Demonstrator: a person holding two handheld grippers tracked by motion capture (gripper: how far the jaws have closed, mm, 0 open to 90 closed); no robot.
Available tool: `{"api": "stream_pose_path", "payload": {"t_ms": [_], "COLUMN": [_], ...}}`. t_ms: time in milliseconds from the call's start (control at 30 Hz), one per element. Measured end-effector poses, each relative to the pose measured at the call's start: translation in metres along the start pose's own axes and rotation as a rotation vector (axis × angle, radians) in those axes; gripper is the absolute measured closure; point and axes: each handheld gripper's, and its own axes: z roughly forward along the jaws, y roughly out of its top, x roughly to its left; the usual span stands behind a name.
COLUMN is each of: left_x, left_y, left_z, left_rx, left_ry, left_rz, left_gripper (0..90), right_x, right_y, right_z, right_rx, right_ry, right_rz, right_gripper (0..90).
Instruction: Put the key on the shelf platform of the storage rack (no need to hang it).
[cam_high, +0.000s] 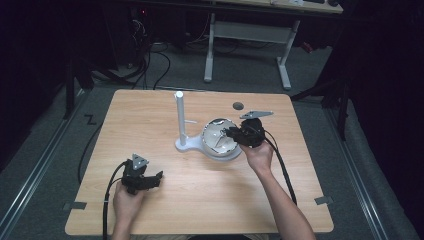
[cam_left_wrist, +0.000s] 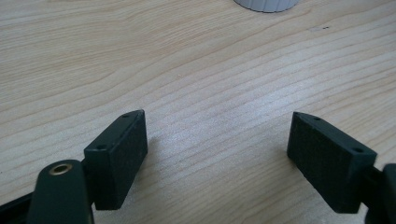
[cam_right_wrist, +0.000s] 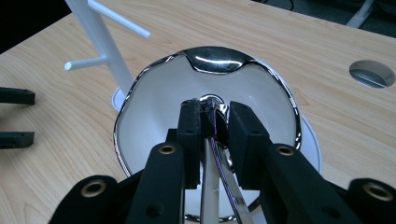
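A shiny metal bowl (cam_high: 216, 131) (cam_right_wrist: 154, 100) sits on the round white base (cam_high: 226, 154) of a white peg stand (cam_high: 179, 116) (cam_right_wrist: 100, 39) near the table's middle. My right gripper (cam_high: 228, 133) (cam_right_wrist: 211, 106) reaches over the bowl from the right. It is shut on a thin shiny metal utensil (cam_right_wrist: 209, 172), whose bright strips run back between the jaws toward the camera. My left gripper (cam_high: 156, 178) (cam_left_wrist: 217, 116) rests low at the front left. It is open, with bare wood between its pads, and its black jaws (cam_right_wrist: 16, 116) also show from the right gripper view.
The wooden table (cam_high: 190, 200) has a round cable hole (cam_high: 238, 105) (cam_right_wrist: 372, 73) behind the bowl. Thin pegs stick out of the stand toward the right. A white desk frame (cam_high: 247, 35) and cables stand on the floor beyond the far edge.
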Motion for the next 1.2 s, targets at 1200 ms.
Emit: {"api": "stream_pose_path", "payload": {"t_ms": [1200], "left_x": [0.000], "left_y": [0.000], "left_z": [0.000], "left_rx": [-0.001], "left_ry": [0.004], "left_rz": [-0.004], "left_gripper": [20.4], "right_x": [0.004], "right_y": [0.009], "right_z": [0.047], "right_rx": [0.054], "right_ry": [-0.044], "right_rz": [-0.012], "right_gripper": [73.1]}}
